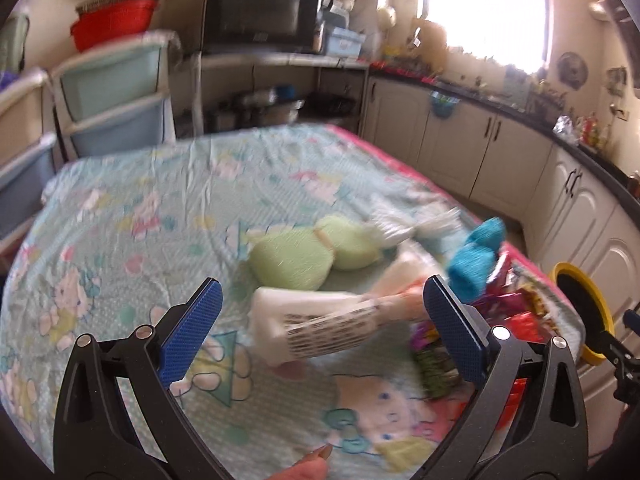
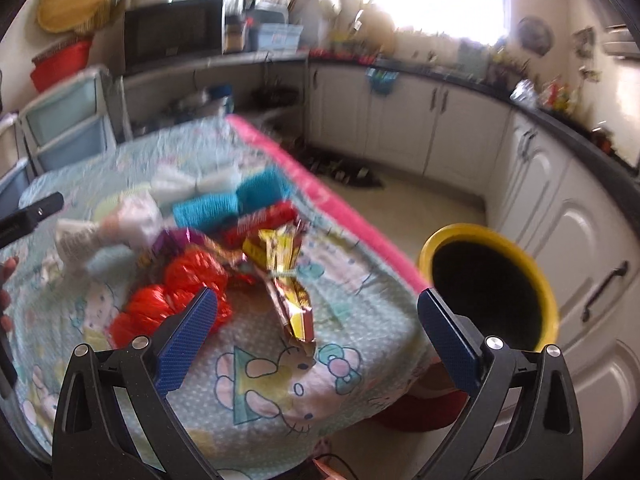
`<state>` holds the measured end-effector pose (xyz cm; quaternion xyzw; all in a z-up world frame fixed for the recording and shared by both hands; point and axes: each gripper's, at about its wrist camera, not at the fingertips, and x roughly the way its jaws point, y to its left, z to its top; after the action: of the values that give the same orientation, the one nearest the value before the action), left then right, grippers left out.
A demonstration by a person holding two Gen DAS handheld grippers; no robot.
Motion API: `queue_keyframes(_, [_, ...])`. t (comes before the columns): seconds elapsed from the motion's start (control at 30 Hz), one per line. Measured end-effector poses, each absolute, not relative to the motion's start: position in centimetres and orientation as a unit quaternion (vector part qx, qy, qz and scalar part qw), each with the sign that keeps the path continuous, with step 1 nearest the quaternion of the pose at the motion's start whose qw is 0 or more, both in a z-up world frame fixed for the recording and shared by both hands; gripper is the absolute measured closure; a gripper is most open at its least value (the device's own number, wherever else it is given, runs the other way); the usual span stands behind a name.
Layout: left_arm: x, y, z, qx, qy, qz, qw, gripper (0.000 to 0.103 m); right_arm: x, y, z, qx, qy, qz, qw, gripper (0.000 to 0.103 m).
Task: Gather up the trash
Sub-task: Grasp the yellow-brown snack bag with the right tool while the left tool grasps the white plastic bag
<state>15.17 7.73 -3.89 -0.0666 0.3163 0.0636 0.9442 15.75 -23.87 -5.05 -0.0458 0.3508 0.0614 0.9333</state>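
Observation:
A table with a pale green cartoon cloth (image 1: 160,208) carries a heap of trash. A white wrapper with black print (image 1: 320,324) lies between the fingers of my open left gripper (image 1: 322,298), which holds nothing. Behind it lie a light green bundle (image 1: 292,256) and a blue bundle (image 1: 476,256). In the right wrist view my open right gripper (image 2: 318,310) hovers over the table corner, near a yellow and red snack wrapper (image 2: 286,276) and a red crinkled bundle (image 2: 176,296). A yellow-rimmed bin (image 2: 496,284) stands beside the table on the right.
White kitchen cabinets (image 2: 440,128) with a dark counter run along the right and back. Stacked plastic drawers (image 1: 116,96) and a microwave (image 1: 260,12) stand behind the table. The cloth's pink edge (image 2: 320,200) borders an open floor strip (image 2: 432,196). A thumb (image 1: 316,456) shows at the bottom.

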Motion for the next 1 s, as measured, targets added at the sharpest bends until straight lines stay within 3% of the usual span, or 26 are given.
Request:
queue_keyframes(0.2, [17.4, 10.4, -6.4, -0.105, 0.363, 0.047, 0.925, 0.01, 19.4, -23.5, -7.7, -0.052, 0.392, 0.086, 0.915, 0.009])
queue_keyframes(0.43, [18.2, 11.9, -8.4, -0.178, 0.37, -0.041, 0.911, 0.01, 22.5, -23.2, -9.6, -0.037, 0.432, 0.126, 0.892, 0.034])
queue_keyframes(0.47, [18.3, 12.0, -8.6, -0.184, 0.373, -0.044, 0.908, 0.013, 22.6, -23.2, -9.7, -0.034, 0.435, 0.132, 0.89, 0.037])
queue_keyframes(0.5, [18.4, 12.0, -8.9, -0.186, 0.377, -0.04, 0.907, 0.024, 22.9, -23.2, -10.0, -0.032, 0.439, 0.137, 0.887, 0.04])
queue_keyframes(0.57, [18.4, 12.3, -9.3, -0.198, 0.377, -0.047, 0.903, 0.032, 23.3, -22.9, -10.4, -0.032, 0.446, 0.145, 0.883, 0.049])
queue_keyframes(0.6, [18.3, 12.4, -9.3, -0.202, 0.375, -0.045, 0.904, 0.041, 23.4, -22.7, -10.5, -0.034, 0.447, 0.148, 0.882, 0.051])
queue_keyframes(0.63, [18.1, 12.6, -9.4, -0.204, 0.373, -0.045, 0.904, 0.041, 23.4, -22.5, -10.6, -0.037, 0.449, 0.152, 0.88, 0.056])
queue_keyframes(0.73, [17.5, 12.8, -9.3, -0.21, 0.367, -0.047, 0.905, 0.058, 23.5, -21.8, -11.1, -0.044, 0.454, 0.164, 0.875, 0.07])
queue_keyframes(0.87, [17.1, 13.0, -9.0, -0.208, 0.366, -0.047, 0.906, 0.079, 23.0, -21.3, -11.4, -0.058, 0.45, 0.166, 0.876, 0.072])
queue_keyframes(1.0, [16.0, 12.5, -8.1, -0.183, 0.354, -0.05, 0.916, 0.086, 22.3, -21.6, -11.2, -0.052, 0.438, 0.17, 0.881, 0.072])
